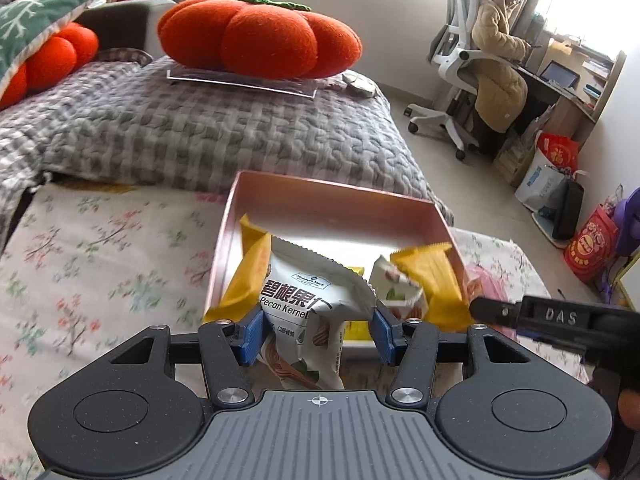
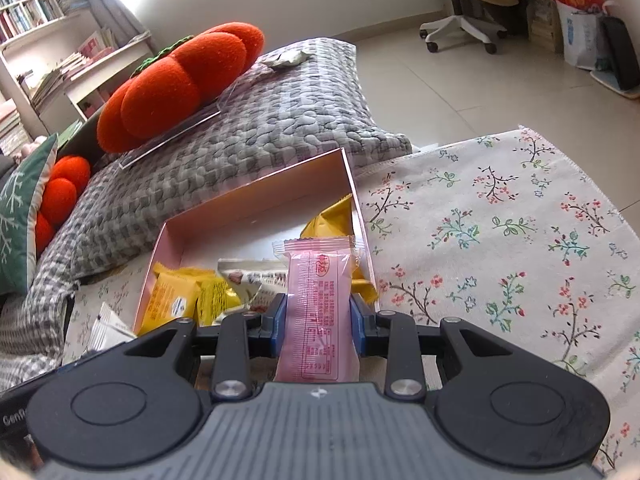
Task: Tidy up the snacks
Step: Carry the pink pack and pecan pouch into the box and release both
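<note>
The left gripper (image 1: 318, 334) is clamped on the white pecan packet (image 1: 308, 312) at the near edge of the pink box (image 1: 336, 204). The right gripper (image 2: 318, 322) pinches the pink snack bar (image 2: 318, 312) above the box's near right corner. Carry each packet past the near wall, lower onto the bare far floor, then release.

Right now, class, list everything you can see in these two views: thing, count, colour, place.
pink box: one, open, on the floral cloth.
yellow packets: several, inside the box.
pecan packet: one, white, between the left gripper's pads.
pink packet: one, clamped in the right gripper.
small white packet: one, in the box.
floral cloth: one, cream, under the box.
grey quilt: one, behind the box.
pumpkin cushion: orange, on the quilt; another at far left.
seated person: one, tan coat, at the desk.
left gripper: black, blue pads.
right gripper: black, blue pads.
</note>
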A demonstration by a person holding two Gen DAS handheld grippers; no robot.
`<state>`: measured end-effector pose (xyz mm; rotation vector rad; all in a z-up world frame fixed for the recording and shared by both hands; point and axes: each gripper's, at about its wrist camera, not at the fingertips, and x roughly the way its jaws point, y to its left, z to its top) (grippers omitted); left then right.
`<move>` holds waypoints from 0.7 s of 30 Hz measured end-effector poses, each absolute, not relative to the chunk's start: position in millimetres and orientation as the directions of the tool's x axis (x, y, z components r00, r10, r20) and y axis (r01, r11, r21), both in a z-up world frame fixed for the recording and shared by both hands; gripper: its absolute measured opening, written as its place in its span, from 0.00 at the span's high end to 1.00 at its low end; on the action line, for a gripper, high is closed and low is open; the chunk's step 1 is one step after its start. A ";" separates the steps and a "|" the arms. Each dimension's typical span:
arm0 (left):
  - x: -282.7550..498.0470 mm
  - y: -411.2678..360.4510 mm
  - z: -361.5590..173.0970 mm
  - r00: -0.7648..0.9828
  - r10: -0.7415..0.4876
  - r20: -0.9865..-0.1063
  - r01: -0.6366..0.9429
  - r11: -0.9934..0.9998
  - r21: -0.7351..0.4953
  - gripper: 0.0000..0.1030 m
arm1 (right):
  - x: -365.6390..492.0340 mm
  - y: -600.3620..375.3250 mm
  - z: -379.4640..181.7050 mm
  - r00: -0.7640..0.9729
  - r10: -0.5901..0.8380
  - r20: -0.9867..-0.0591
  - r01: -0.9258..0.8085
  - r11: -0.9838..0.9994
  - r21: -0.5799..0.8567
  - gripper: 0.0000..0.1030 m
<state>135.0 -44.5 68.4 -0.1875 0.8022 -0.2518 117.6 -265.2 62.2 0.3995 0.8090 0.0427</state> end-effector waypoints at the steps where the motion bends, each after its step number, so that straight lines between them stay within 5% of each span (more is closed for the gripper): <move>1: 139.4 -45.2 67.2 0.668 -0.294 -0.684 0.150 0.953 -0.263 0.50 | 120.0 -266.7 61.3 0.696 0.192 -0.692 0.118 0.920 0.374 0.72; 21: 186.3 -54.4 49.0 0.690 -0.331 -0.643 0.199 0.942 -0.272 0.49 | 164.3 -252.4 60.8 0.728 0.282 -0.625 0.028 0.898 0.438 0.72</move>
